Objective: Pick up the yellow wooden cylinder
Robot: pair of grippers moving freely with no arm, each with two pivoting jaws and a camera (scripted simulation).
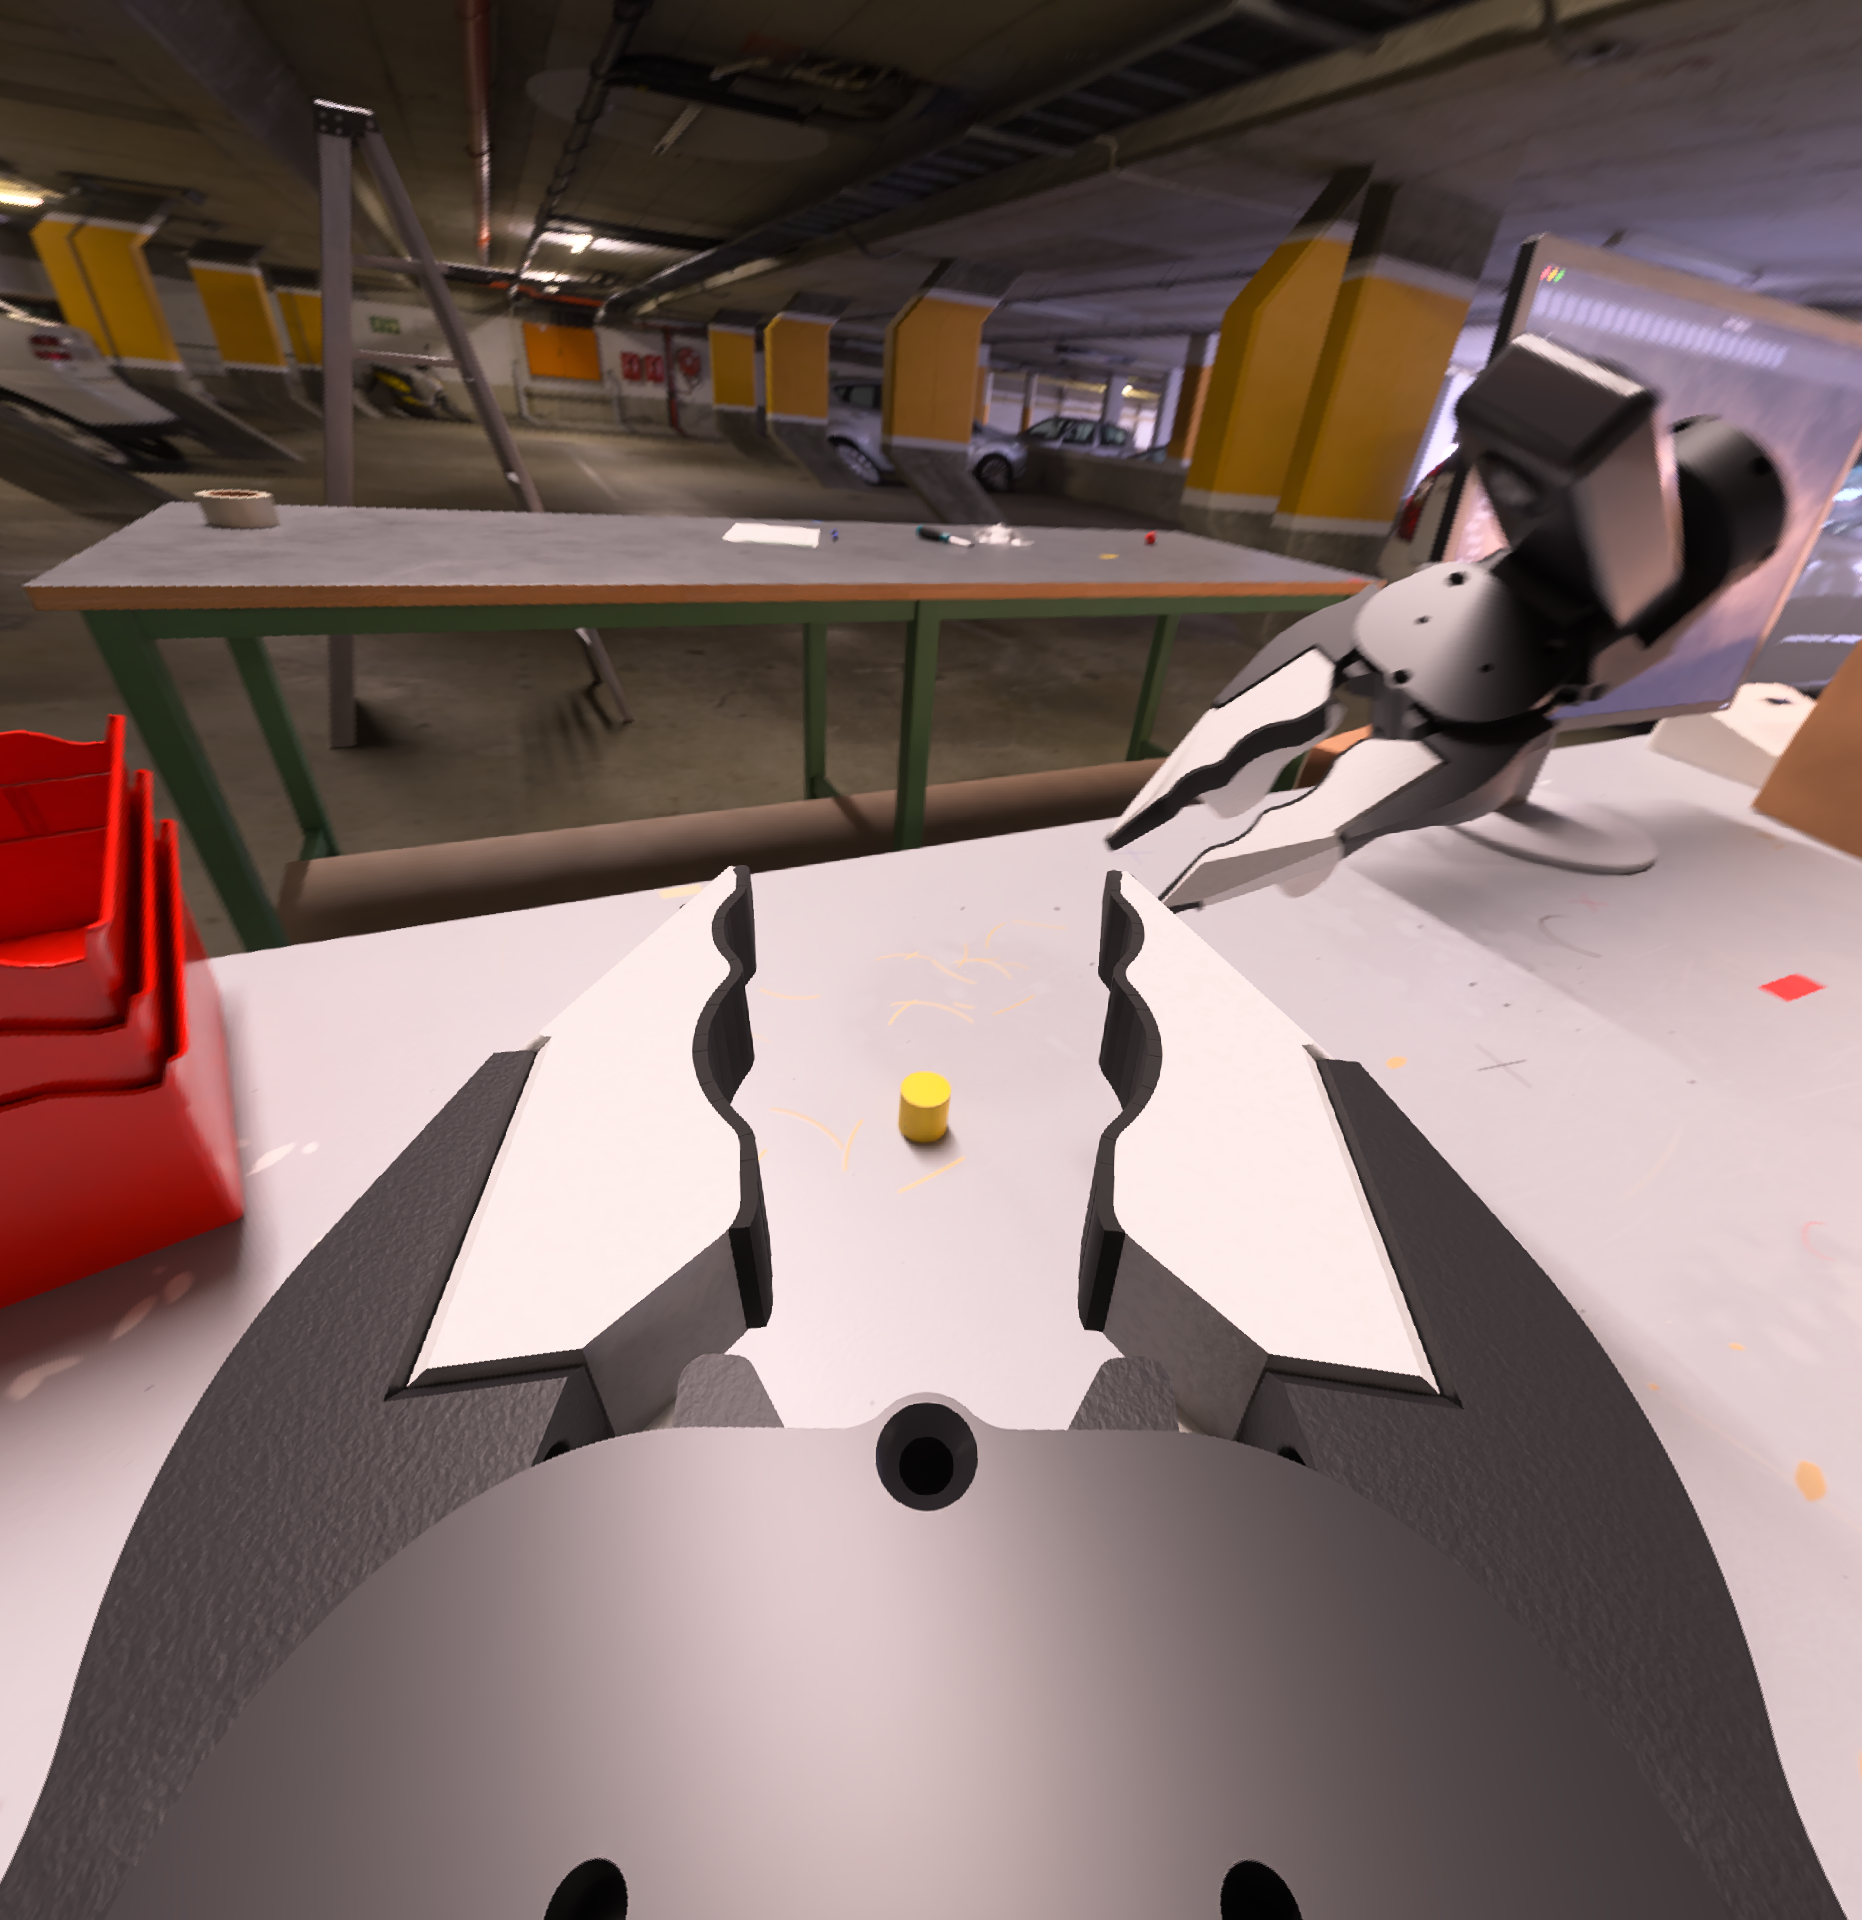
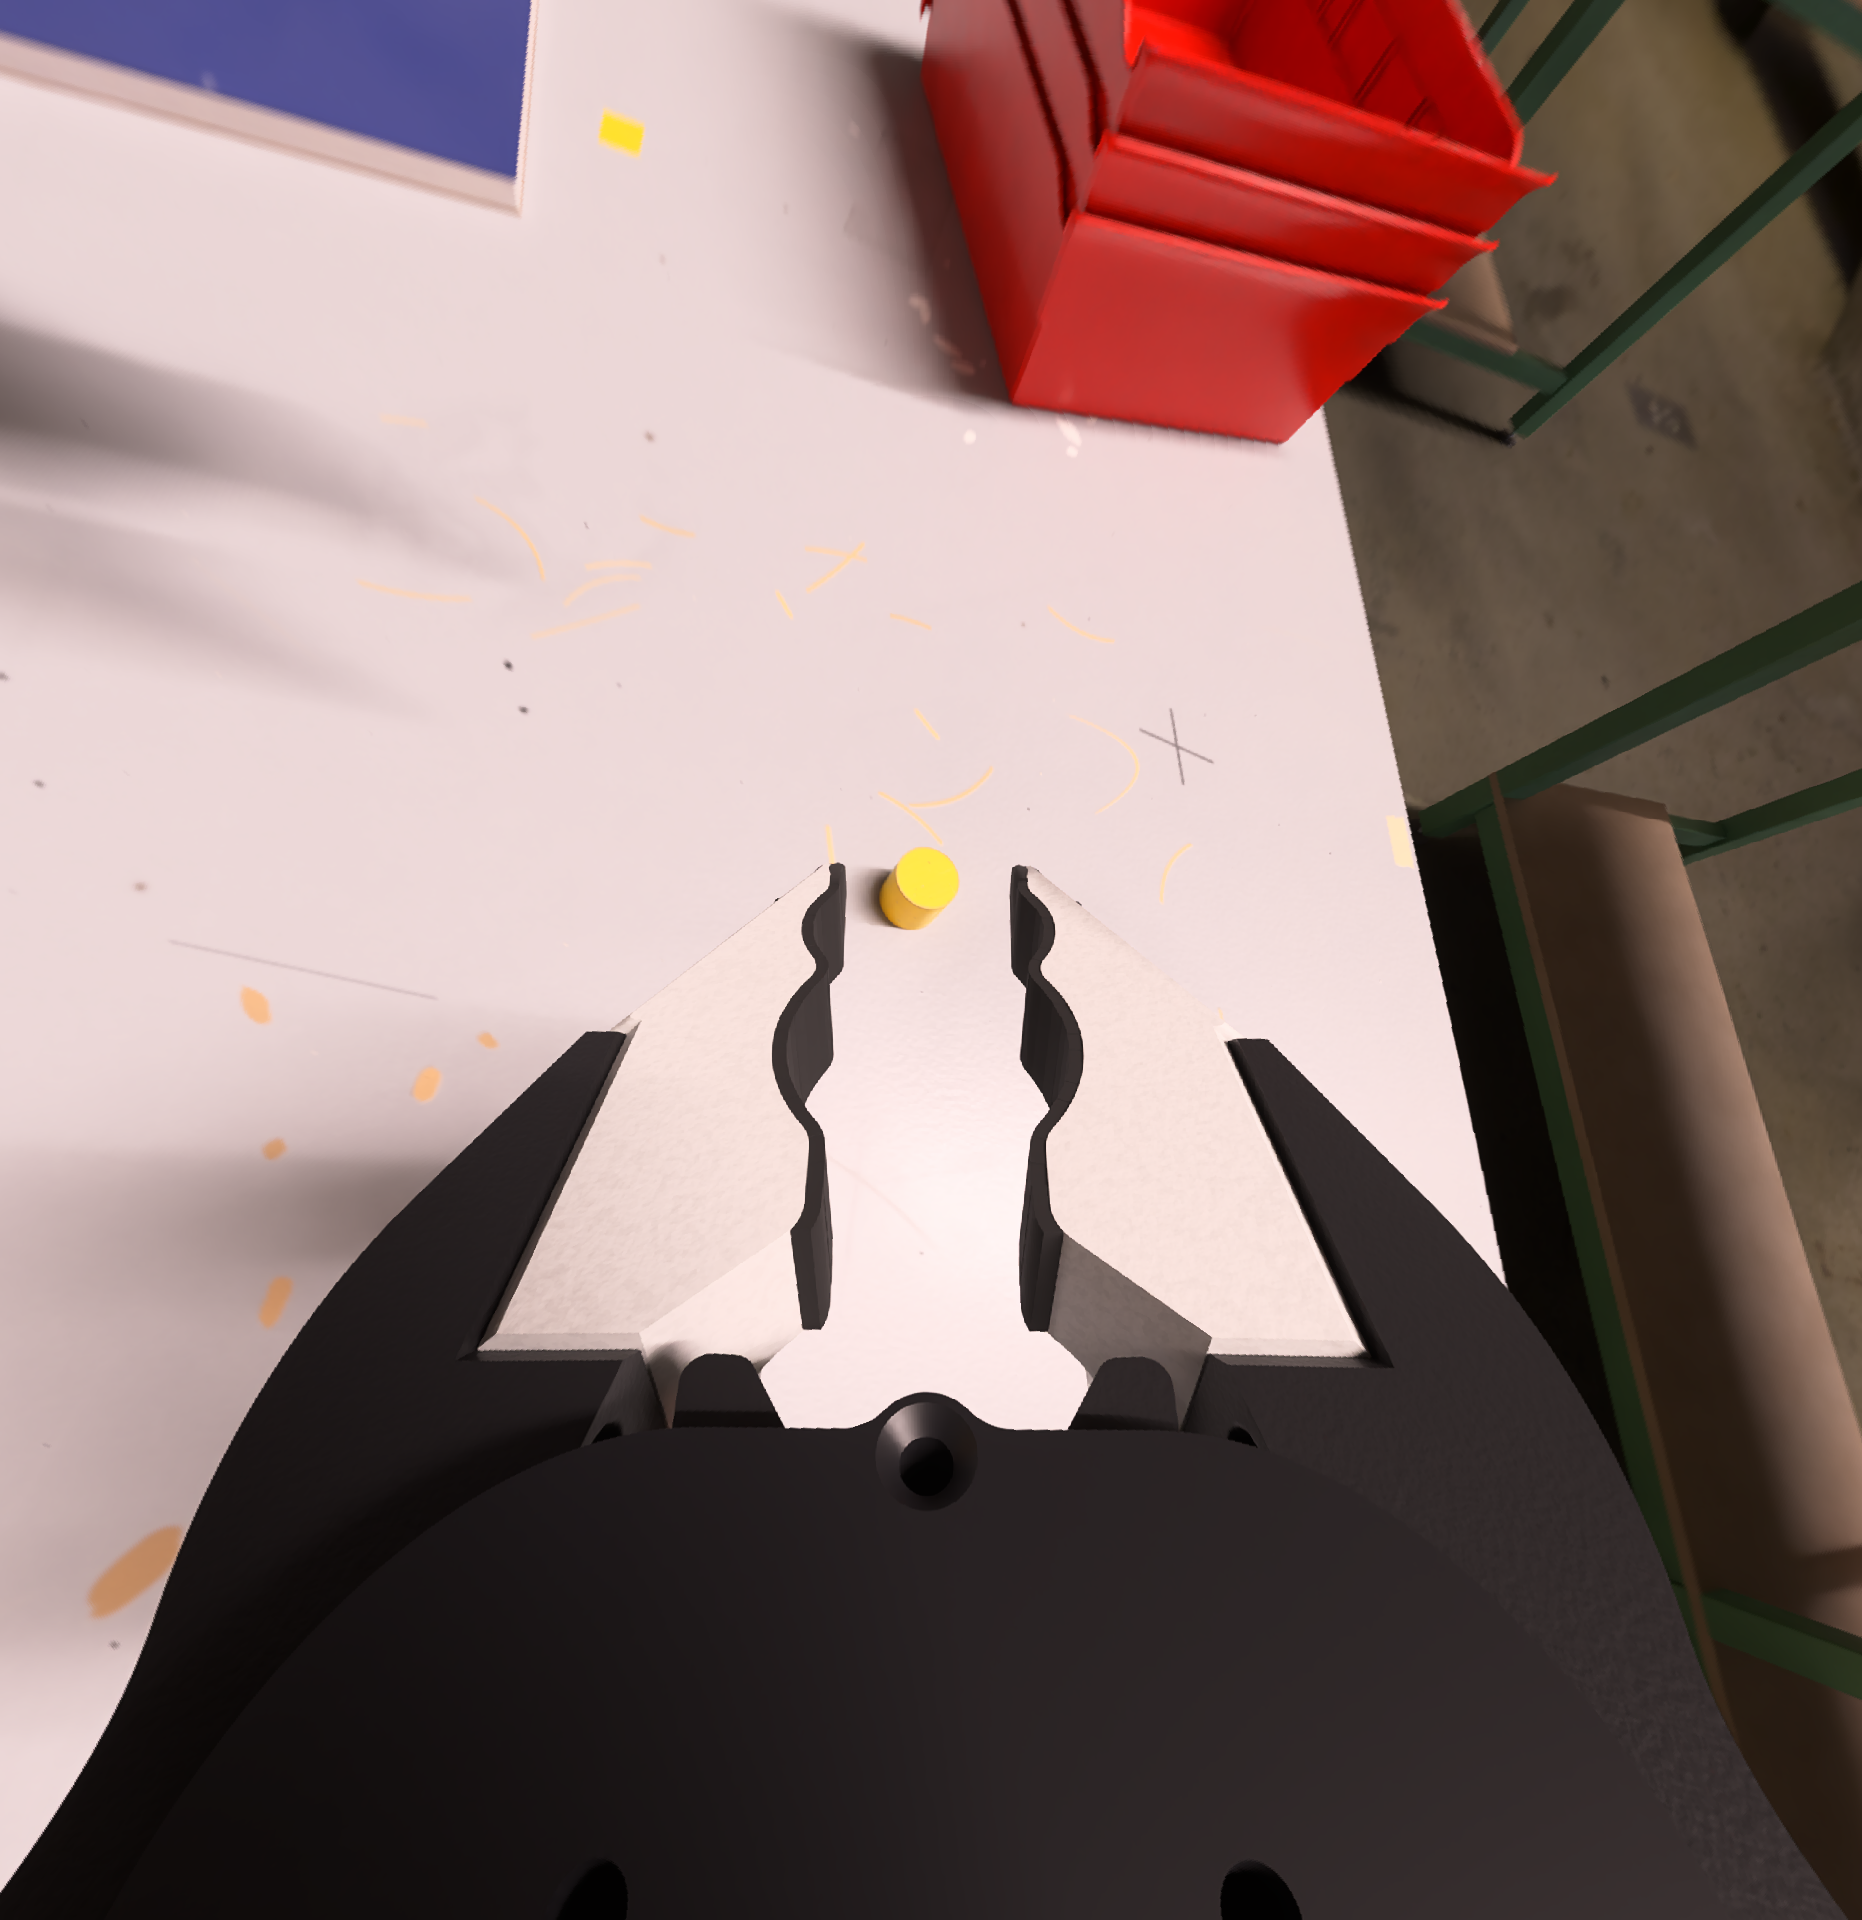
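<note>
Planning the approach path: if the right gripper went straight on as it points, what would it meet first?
Probably the yellow cylinder, standing just beyond the open right gripper, roughly centred; depth is uncertain.

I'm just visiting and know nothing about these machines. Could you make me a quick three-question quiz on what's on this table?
1. True or false: the yellow cylinder stands upright on the white table.
2. The stacked bins are: A blue, B red, C green?
3. Fill in: both the left tongs and the right tongs are ____, gripping nothing.

Key: 1 true; 2 B; 3 open.
</note>
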